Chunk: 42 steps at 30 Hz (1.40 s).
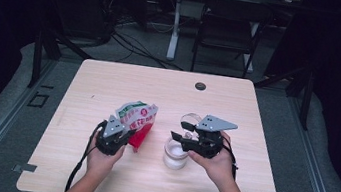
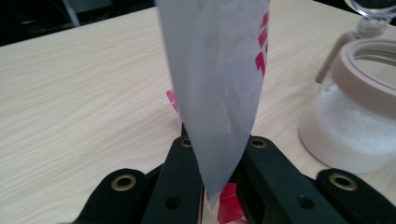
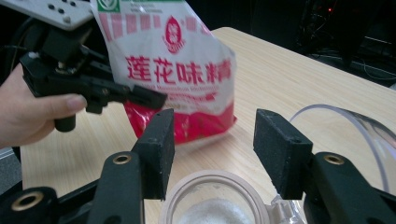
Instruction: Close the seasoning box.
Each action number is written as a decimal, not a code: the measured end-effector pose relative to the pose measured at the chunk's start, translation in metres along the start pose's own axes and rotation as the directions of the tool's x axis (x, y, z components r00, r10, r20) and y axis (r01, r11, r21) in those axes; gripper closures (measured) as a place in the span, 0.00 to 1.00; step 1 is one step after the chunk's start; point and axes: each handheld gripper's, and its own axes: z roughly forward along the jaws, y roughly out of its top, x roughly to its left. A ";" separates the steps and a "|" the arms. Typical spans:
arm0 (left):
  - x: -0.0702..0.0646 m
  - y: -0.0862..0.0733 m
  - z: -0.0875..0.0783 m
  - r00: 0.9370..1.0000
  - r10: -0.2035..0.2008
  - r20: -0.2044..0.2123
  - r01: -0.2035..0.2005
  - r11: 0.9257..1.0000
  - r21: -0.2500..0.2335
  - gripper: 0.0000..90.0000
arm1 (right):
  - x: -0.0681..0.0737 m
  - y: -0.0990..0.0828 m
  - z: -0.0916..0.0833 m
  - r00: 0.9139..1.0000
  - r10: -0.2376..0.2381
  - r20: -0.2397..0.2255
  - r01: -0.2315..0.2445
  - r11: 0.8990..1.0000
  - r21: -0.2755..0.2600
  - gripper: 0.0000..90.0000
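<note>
A red and white seasoning bag [image 1: 136,116] with a green top stands tilted on the wooden table [image 1: 99,86], left of centre. My left gripper [image 1: 122,134] is shut on its near edge; in the left gripper view the bag's [image 2: 219,84] thin edge runs down between the closed jaws [image 2: 215,154]. Right of it stands a glass jar [image 1: 175,155] of white powder, its clear hinged lid [image 3: 355,130] swung open. My right gripper [image 3: 212,140] hovers open just over the jar's rubber-ringed mouth [image 3: 215,205], nothing between its pads, with the bag [image 3: 182,70] beyond.
A small black round grommet [image 1: 200,86] sits near the table's far edge. Beyond the table stand a black folding chair [image 1: 228,28] and a white desk leg [image 1: 175,26]. Bare tabletop lies ahead of both grippers.
</note>
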 end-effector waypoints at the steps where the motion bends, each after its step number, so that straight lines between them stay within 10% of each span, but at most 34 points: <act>1: 0.006 0.002 -0.004 1.000 0.001 -0.017 -0.001 1.000 0.000 1.00 | -0.001 0.000 -0.001 1.000 0.002 0.004 -0.002 1.000 0.001 0.54; 17: 0.059 0.000 -0.034 0.982 -0.023 -0.187 0.032 0.999 0.044 1.00 | -0.001 -0.001 0.001 1.000 0.003 0.001 -0.003 1.000 0.010 0.55; 22: 0.069 -0.012 -0.044 0.963 0.033 -0.269 -0.011 0.996 0.085 1.00 | -0.001 -0.001 0.000 1.000 -0.008 0.004 0.008 1.000 0.009 0.56; 32: 0.083 -0.027 -0.046 0.953 -0.013 -0.304 0.045 0.994 0.100 1.00 | 0.000 -0.002 0.002 1.000 0.003 -0.030 -0.002 0.999 0.051 0.63; 42: 0.081 -0.031 -0.042 0.941 0.064 -0.333 -0.006 0.985 0.172 1.00 | -0.002 -0.003 0.001 1.000 -0.001 -0.022 0.002 0.998 0.061 0.71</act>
